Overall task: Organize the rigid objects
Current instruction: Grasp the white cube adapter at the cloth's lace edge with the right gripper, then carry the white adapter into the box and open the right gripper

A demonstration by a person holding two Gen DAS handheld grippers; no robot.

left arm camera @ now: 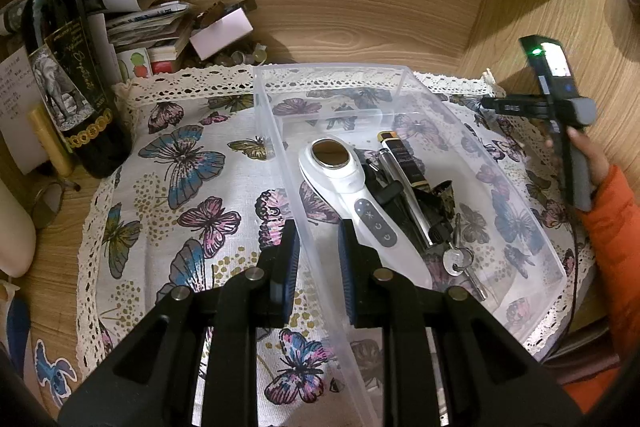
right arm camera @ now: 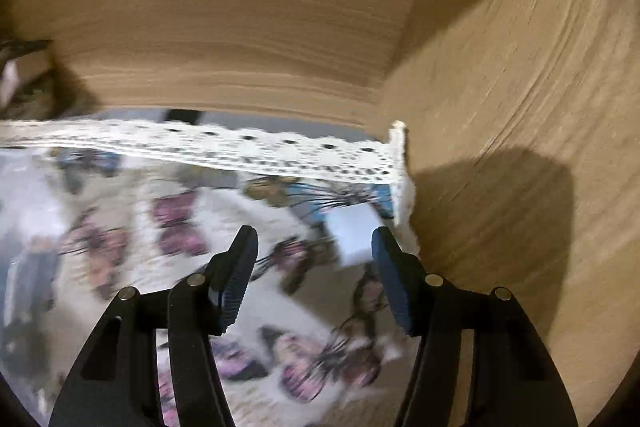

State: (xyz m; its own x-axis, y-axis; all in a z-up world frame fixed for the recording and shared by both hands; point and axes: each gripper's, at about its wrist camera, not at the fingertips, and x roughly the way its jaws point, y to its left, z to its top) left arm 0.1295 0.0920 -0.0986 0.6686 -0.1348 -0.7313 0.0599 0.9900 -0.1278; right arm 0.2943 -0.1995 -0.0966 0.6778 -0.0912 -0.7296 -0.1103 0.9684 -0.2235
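Observation:
A clear plastic bin (left arm camera: 404,83) stands on a butterfly-print cloth (left arm camera: 192,187). In it lie a white handheld device (left arm camera: 352,187), a black and gold lighter (left arm camera: 404,159), a silver pen-like stick (left arm camera: 404,195), black clips and a key (left arm camera: 456,261). My left gripper (left arm camera: 318,247) straddles the bin's left wall (left arm camera: 280,147), jaws close together around it. My right gripper (right arm camera: 314,275) is open and empty above the cloth's (right arm camera: 200,227) far right corner; the view is blurred. The right tool (left arm camera: 560,115) shows at the right of the left wrist view, held by a hand.
A dark wine bottle (left arm camera: 68,75) stands at the left with stacked papers and boxes (left arm camera: 152,23) behind it. Glasses (left arm camera: 48,199) lie on the wooden desk. Wooden walls (right arm camera: 500,107) close in the back and right. The lace edge (right arm camera: 280,151) borders the cloth.

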